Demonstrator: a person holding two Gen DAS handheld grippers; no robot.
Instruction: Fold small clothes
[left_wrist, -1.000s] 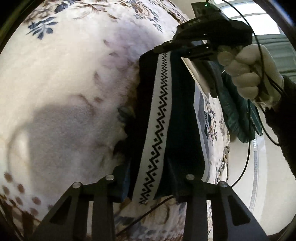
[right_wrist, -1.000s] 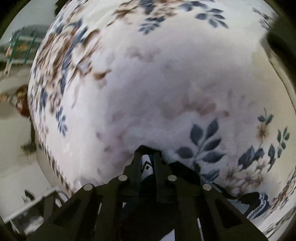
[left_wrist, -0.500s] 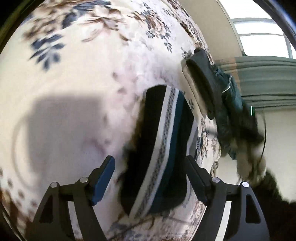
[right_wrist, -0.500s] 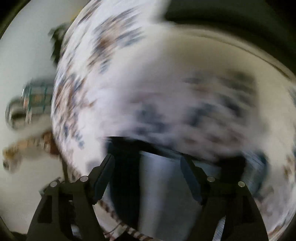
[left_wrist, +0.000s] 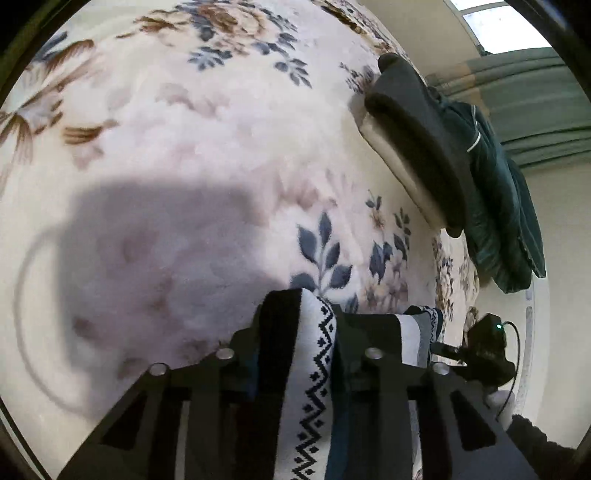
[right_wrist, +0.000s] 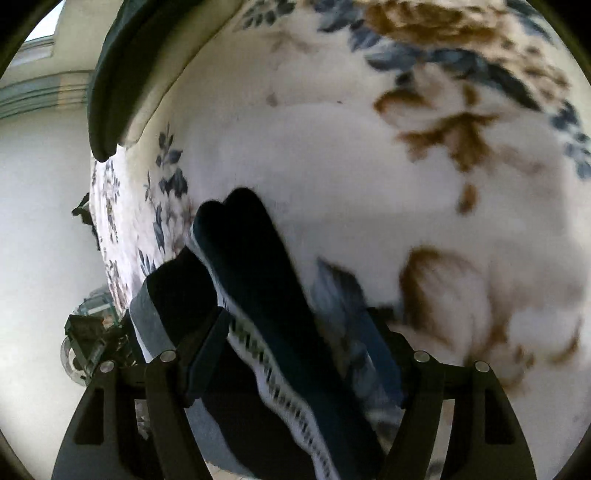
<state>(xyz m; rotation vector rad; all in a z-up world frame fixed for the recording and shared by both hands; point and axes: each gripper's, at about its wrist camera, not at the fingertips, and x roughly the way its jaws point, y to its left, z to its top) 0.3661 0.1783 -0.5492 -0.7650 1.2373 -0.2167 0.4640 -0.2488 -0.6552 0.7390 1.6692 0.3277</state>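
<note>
The left gripper (left_wrist: 301, 332) is closing on the patterned sock (left_wrist: 314, 369), a dark knit item with a white band and black zigzag motif; the fabric sits between its jaws and appears pinched there, the toe end bunching up just ahead of the fingertips. The right gripper (right_wrist: 299, 347) stands released, jaws wide, with the same sock (right_wrist: 258, 280) lying between and ahead of its fingers but neither pad pressing on it. The sock rests on the floral fleece blanket (left_wrist: 221, 147), which covers the whole work surface in front of both claws. Beyond the left claw, up and to its right, a dark cushion (left_wrist: 417, 147) and a dark green jacket (left_wrist: 506, 206) lie at the blanket's edge, well apart from the sock. The right claw's body (left_wrist: 484, 350) shows just to the right of the left claw, so the two tools work close together. Assessment: a fold is in progress, the sock not yet lying flat. Risks: the left pinch seems to take only part of the sock's width, so a pull could slide the layers apart and spoil the fold; the deep fleece pile may catch a fingertip or be gripped with the sock; and the tools could collide at this spacing. The right view is blurred, so its contact cannot be confirmed finely.
</note>
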